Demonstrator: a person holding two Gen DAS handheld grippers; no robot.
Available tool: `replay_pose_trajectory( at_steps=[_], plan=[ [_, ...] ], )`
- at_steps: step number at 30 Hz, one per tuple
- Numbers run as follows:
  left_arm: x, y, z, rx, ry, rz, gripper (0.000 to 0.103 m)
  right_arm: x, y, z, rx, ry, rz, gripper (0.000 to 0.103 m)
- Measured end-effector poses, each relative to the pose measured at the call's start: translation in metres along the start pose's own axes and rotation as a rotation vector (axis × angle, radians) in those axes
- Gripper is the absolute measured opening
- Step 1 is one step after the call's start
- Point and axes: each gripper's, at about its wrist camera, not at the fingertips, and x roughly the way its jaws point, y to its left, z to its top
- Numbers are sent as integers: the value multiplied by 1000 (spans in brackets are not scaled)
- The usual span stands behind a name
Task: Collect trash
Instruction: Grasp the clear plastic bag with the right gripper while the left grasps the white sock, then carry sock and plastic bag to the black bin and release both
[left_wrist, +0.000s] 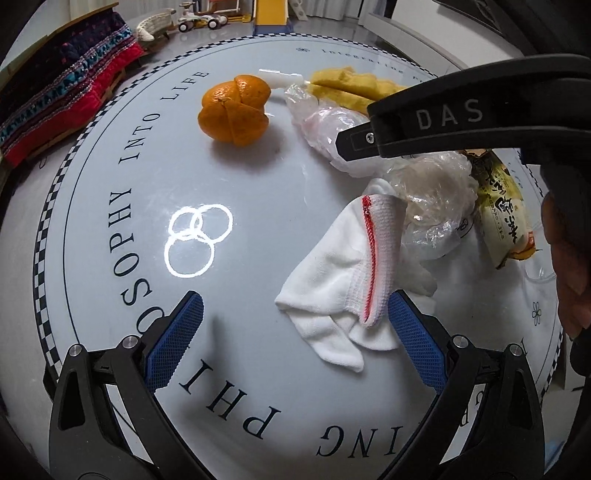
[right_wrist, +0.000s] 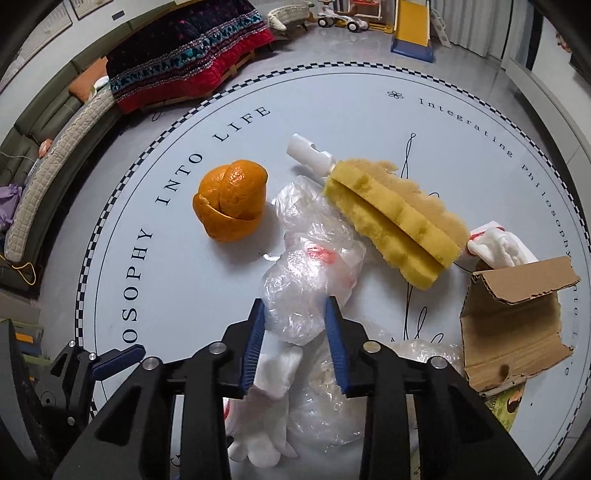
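Right gripper (right_wrist: 295, 332) has its blue pads either side of the crumpled clear plastic bag (right_wrist: 310, 266) in the middle of the round worktop (right_wrist: 177, 295) — they look pressed into the film, so I'd call it clamped on the bag, though thin film makes that hard to swear to. Left gripper (left_wrist: 291, 332) sits wide apart, holding nothing, with the white glove (left_wrist: 332, 280) just beside its right pad.

To do this step well, I'd squeeze a thick bunch of the plastic rather than a single layer, since thin film probably slips out. Lift slowly — the bag lies against the yellow sponge brush (right_wrist: 395, 229) and may drag it. The orange peel (right_wrist: 231, 201), cardboard piece (right_wrist: 513, 317) and snack wrapper (left_wrist: 502, 206) are still on the worktop, not yet collected.
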Motion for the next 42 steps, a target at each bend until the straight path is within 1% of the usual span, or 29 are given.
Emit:
replay_pose_trajectory(
  at_steps=[2,5,8,9,10,11,12,13,14,15,16,18,19,23,30,36,42],
  plan=[
    [2,-5,3,19,-9,6,97,-13,-4,-2,25,-32,37,29],
    [5,-15,7,57,-29,22,97,-33,-9,-5,51,-77,65,29],
    [9,-23,8,73,-38,13,97,-48,-16,-8,83,-110,91,29],
    [10,-24,8,74,-40,17,94,-52,-17,-9,91,-116,97,29],
    [10,-25,6,72,-42,12,83,-55,-19,-11,97,-123,101,29],
    [12,-26,6,69,-34,0,75,-58,-19,-12,101,-127,102,29],
    [13,-27,5,69,-33,6,67,-60,-19,-14,106,-131,104,29],
    [13,-29,4,78,-42,22,56,-62,-20,-15,112,-133,107,29],
    [11,-30,3,85,-46,17,51,-64,-19,-18,116,-135,108,29],
    [9,-30,1,83,-46,4,35,-67,-19,-20,120,-138,108,29],
    [8,-30,1,71,-40,-10,22,-69,-18,-21,122,-141,108,29],
    [3,-29,-3,57,-37,-13,16,-75,-17,-25,127,-147,110,29],
    [-2,-30,-6,60,-47,-11,14,-78,-16,-27,127,-150,111,29],
    [-30,-25,-16,49,-89,-22,14,-94,-9,-37,126,-164,115,29],
    [-76,4,-32,18,-158,-16,14,-123,16,-57,115,-196,108,29],
    [-107,20,-51,-12,-214,-9,14,-136,40,-71,105,-203,124,29],
    [-140,46,-75,-66,-261,7,14,-138,76,-91,69,-194,152,29]
  ],
)
